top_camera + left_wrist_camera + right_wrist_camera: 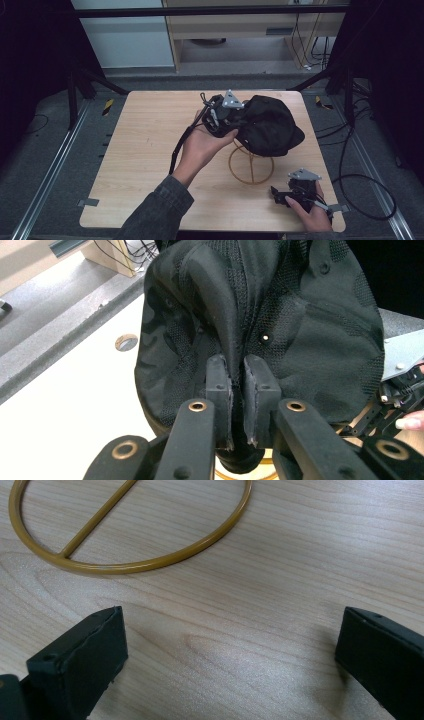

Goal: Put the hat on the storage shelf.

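Observation:
A black cap (270, 125) sits over a gold wire stand whose ring base (251, 167) lies on the wooden table (145, 150). My left gripper (239, 116) is at the cap's left side. In the left gripper view its jaws (238, 390) are shut on a fold of the cap's black fabric (290, 315). My right gripper (276, 196) rests low near the table's front right corner, apart from the cap. Its jaws (230, 650) stand wide open over bare wood, just short of the gold ring (150, 565).
A black strap (179, 145) hangs from the left gripper across the table. A cable (360, 195) loops on the floor to the right. Metal rails (50, 170) and dark frame legs flank the table. A small round disc (126, 342) is set in the tabletop near its edge.

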